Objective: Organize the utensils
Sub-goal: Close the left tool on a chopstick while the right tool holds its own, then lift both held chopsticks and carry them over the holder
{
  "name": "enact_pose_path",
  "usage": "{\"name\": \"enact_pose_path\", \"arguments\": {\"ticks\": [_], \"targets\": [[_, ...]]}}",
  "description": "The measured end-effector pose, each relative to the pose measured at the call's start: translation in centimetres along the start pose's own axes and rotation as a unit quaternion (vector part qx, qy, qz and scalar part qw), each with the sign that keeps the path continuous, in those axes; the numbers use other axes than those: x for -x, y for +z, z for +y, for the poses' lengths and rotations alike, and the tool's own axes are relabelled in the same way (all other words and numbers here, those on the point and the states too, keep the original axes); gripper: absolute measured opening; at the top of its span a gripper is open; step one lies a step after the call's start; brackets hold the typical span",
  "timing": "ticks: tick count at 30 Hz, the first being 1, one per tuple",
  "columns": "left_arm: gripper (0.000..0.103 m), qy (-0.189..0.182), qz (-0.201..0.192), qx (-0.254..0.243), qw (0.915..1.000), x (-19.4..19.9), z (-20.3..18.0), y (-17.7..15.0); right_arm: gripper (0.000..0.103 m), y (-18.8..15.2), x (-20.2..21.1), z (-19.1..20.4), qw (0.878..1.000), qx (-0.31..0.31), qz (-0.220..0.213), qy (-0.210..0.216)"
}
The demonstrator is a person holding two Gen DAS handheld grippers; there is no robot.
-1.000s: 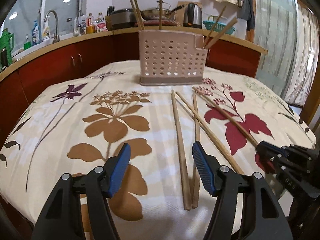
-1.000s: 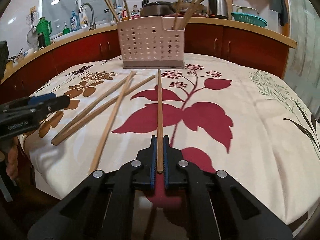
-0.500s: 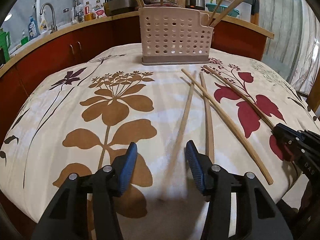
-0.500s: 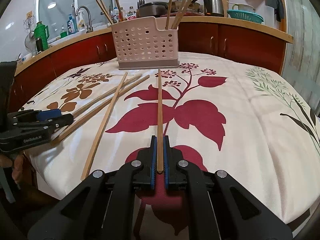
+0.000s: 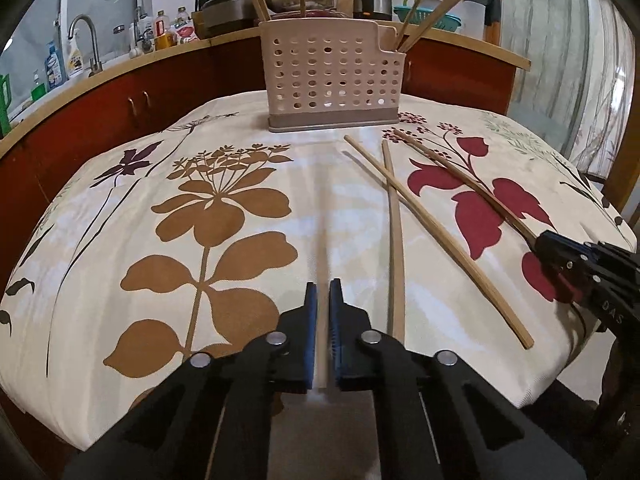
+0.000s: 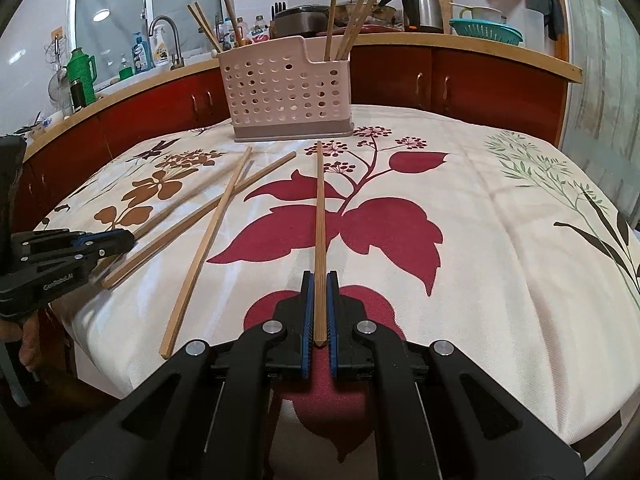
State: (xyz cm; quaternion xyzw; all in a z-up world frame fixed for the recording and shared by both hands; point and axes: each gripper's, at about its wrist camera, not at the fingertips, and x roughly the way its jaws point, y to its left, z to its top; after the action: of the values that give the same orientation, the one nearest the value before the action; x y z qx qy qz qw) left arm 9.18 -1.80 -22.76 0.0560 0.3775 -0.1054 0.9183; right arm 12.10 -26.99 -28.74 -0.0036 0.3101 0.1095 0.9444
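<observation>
Left tongs (image 5: 323,322) clamped blurred wooden chopstick (image 5: 322,264); right tongs (image 6: 319,312) clamped another (image 6: 319,216). Lift both level (ends low) toward perforated beige holder (image 6: 286,92).

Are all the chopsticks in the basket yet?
Not yet. Several chopsticks already stand in the basket. Each hand-held gripper, left and right, is shut on one chopstick: the left's is blurred, the right's is clear. Two more lie crossed on the tablecloth.

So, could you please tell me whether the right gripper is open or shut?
Shut: the right gripper has its blue fingers pressed on a chopstick.
</observation>
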Motion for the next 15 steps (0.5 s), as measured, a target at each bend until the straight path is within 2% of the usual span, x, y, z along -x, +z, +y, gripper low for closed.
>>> {"name": "enact_pose_path", "arguments": {"ticks": [8,15], "targets": [[0.007,0.001,-0.015,0.004,0.9999,1.1,0.3,0.1,0.007,0.4,0.8,0.4,1.000,0.009,-0.012,0.001],[0.007,0.010,-0.052,0.003,0.9986,3.0,0.6,1.2,0.007,1.4,2.2,0.6,0.999,0.011,-0.035,-0.002]]}}
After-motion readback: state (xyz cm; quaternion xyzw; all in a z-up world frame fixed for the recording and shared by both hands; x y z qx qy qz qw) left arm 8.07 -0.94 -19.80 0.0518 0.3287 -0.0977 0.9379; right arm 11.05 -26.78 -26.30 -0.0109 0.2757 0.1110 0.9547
